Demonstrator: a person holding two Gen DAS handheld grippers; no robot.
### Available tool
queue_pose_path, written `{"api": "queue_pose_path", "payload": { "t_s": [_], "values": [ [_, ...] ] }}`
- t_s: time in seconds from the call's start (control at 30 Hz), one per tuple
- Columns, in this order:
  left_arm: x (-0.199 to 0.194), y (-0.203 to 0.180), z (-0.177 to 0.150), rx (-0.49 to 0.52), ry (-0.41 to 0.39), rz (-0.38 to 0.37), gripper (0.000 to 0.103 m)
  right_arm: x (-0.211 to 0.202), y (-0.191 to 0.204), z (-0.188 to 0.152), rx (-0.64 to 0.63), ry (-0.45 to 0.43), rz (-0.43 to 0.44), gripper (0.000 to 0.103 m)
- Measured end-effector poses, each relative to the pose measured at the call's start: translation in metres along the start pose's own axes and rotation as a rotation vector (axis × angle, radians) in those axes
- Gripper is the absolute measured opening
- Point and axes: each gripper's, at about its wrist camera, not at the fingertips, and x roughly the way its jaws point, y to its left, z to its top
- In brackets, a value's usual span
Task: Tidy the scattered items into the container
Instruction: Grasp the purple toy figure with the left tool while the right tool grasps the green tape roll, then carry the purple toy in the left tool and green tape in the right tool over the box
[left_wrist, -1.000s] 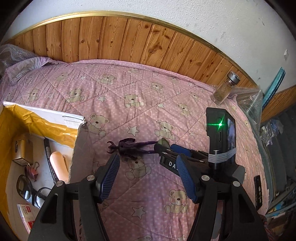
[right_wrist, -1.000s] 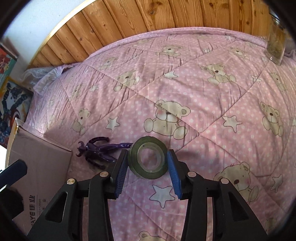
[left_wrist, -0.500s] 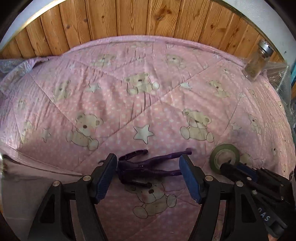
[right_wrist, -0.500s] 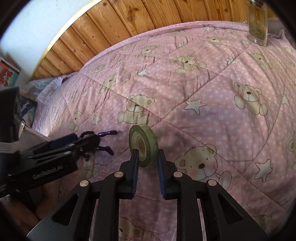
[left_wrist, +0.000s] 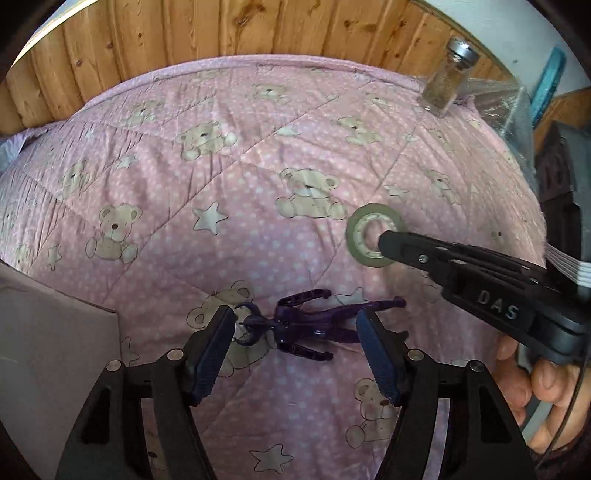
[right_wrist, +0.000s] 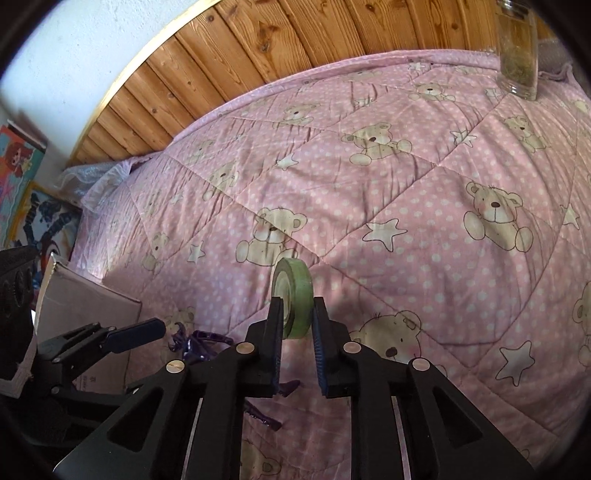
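A dark purple toy figure (left_wrist: 314, 325) lies flat on the pink bear-print quilt (left_wrist: 258, 166). My left gripper (left_wrist: 295, 345) is open, its blue pads on either side of the figure. My right gripper (right_wrist: 297, 332) is shut on a green tape roll (right_wrist: 293, 295), held on edge above the quilt. In the left wrist view the same tape roll (left_wrist: 369, 236) shows at the tip of the right gripper's fingers (left_wrist: 399, 245). A corner of the cardboard box (left_wrist: 51, 332) sits at the lower left. The purple figure (right_wrist: 201, 341) is partly hidden behind the right gripper.
A glass shaker jar (left_wrist: 448, 79) with a metal lid stands at the quilt's far right corner. Wooden panelling (left_wrist: 221, 33) runs behind the bed. A person's hand (left_wrist: 543, 398) holds the right gripper. Posters (right_wrist: 33, 206) hang at the left.
My right gripper shut on the tape roll and lifted it upright off the quilt. My left gripper swung away from the box and came down around the purple figure.
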Motion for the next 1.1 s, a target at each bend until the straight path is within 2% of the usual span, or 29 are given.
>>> {"api": "queue_pose_path", "payload": {
  "t_s": [0.07, 0.13, 0.17, 0.2, 0.23, 0.37, 0.53, 0.57, 0.63, 0.73, 0.8, 0.87, 0.9, 0.97, 1.03, 1.1],
  "values": [
    [0.007, 0.013, 0.002, -0.112, 0.001, -0.005, 0.069, 0.007, -0.004, 0.001, 0.000, 0.011, 0.009, 0.026],
    [0.018, 0.018, 0.001, -0.181, 0.021, -0.033, 0.069, 0.005, -0.008, 0.001, 0.007, 0.008, 0.032, 0.021],
    [0.017, 0.015, 0.001, -0.163, 0.011, -0.020, 0.069, 0.000, -0.010, 0.000, 0.016, 0.002, 0.047, 0.015],
    [0.017, 0.010, 0.000, -0.137, 0.018, -0.009, 0.064, -0.005, -0.011, -0.002, 0.023, -0.007, 0.055, 0.013],
    [0.014, 0.006, -0.003, -0.118, 0.023, -0.009, 0.052, -0.011, -0.012, -0.004, 0.025, -0.015, 0.052, 0.012],
    [0.001, -0.003, -0.025, -0.079, 0.050, -0.070, 0.042, -0.028, -0.022, -0.018, 0.067, -0.031, 0.068, 0.011],
    [-0.017, -0.007, -0.056, -0.061, 0.070, -0.116, 0.040, -0.046, -0.028, -0.043, 0.098, -0.031, 0.085, 0.011],
    [-0.019, -0.011, -0.062, -0.045, 0.091, -0.146, 0.040, -0.050, -0.029, -0.048, 0.103, -0.031, 0.087, 0.011],
    [-0.018, -0.030, -0.078, 0.022, 0.166, -0.215, 0.039, -0.057, -0.034, -0.056, 0.119, -0.032, 0.084, 0.011],
    [-0.024, -0.056, -0.103, 0.164, 0.190, -0.193, 0.039, -0.069, -0.041, -0.066, 0.138, -0.045, 0.068, 0.010],
    [-0.032, -0.062, -0.107, 0.214, 0.126, -0.145, 0.042, -0.080, -0.047, -0.073, 0.158, -0.057, 0.060, 0.010],
    [-0.040, -0.069, -0.101, 0.255, 0.035, -0.096, 0.065, -0.089, -0.052, -0.081, 0.180, -0.066, 0.056, 0.010],
    [-0.043, -0.074, -0.097, 0.281, -0.011, -0.083, 0.069, -0.093, -0.054, -0.086, 0.190, -0.069, 0.054, 0.010],
    [-0.044, -0.090, -0.091, 0.362, -0.069, -0.092, 0.071, -0.100, -0.054, -0.094, 0.201, -0.071, 0.051, 0.010],
    [-0.034, -0.106, -0.090, 0.460, -0.091, -0.089, 0.076, -0.108, -0.055, -0.103, 0.209, -0.074, 0.045, 0.010],
    [-0.011, -0.112, -0.089, 0.492, -0.050, -0.075, 0.076, -0.116, -0.056, -0.112, 0.214, -0.083, 0.029, 0.010]
  ]
}}
